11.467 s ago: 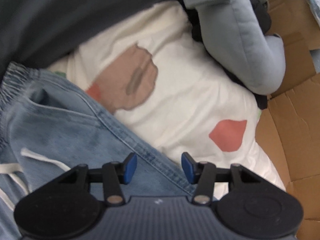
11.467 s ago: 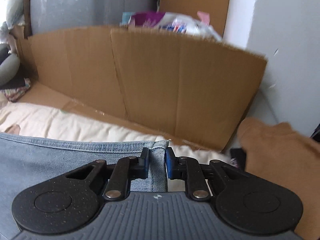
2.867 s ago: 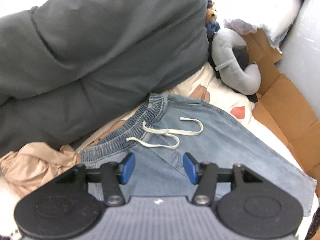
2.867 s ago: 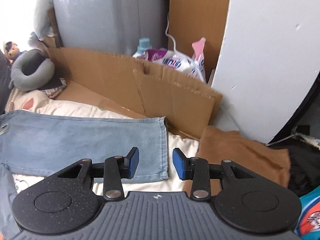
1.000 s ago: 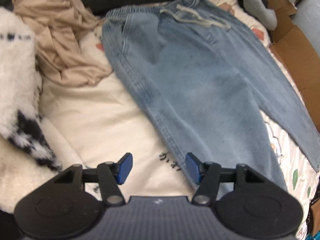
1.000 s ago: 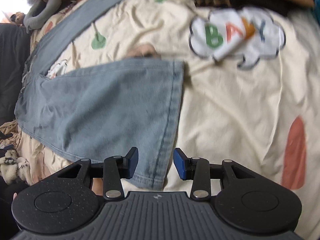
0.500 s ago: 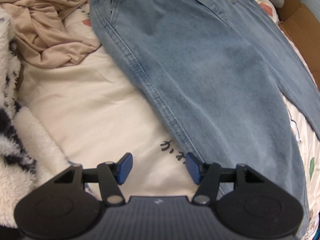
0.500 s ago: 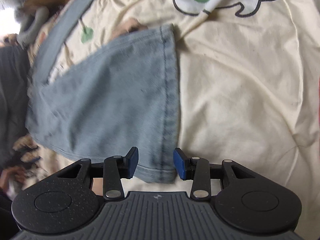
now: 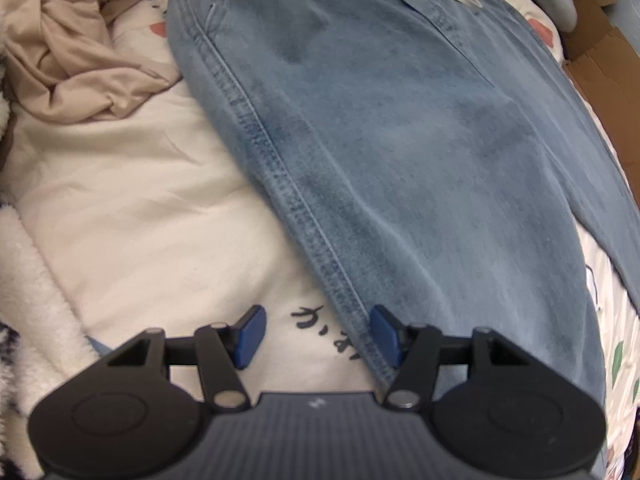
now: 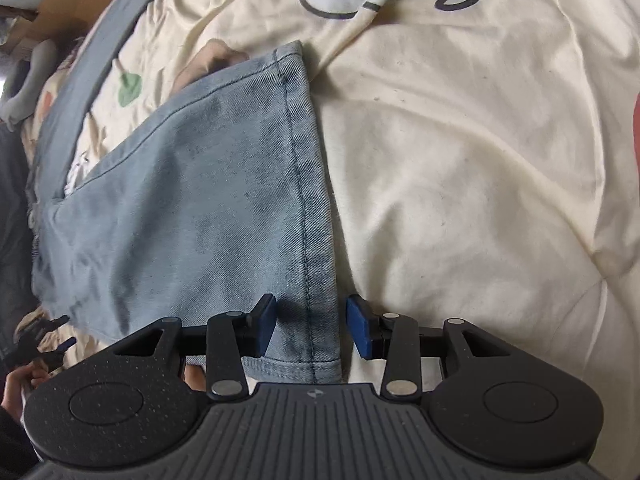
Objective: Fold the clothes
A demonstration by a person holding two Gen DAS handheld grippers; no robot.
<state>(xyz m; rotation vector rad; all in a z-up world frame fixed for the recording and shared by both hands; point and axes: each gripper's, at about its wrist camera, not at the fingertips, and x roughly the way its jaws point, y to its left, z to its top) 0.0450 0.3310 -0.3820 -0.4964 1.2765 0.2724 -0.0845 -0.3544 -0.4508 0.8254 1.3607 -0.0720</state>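
Lying flat on the bed sheet (image 9: 132,216), the jeans (image 9: 420,152) are straddled by both grippers: left gripper (image 9: 318,336) and right gripper (image 10: 310,330), fingers spread, nothing pinched.

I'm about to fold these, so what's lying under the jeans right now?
The jeans lie flat on a cream printed bedsheet; its green leaf and cloud prints show beside the hem. Black printed characters run under the seam edge. Whatever else is beneath the denim is covered.

Green "B" on bedsheet (image 10: 460,140); black, perhaps Japanese, characters on duvet (image 9: 132,216).
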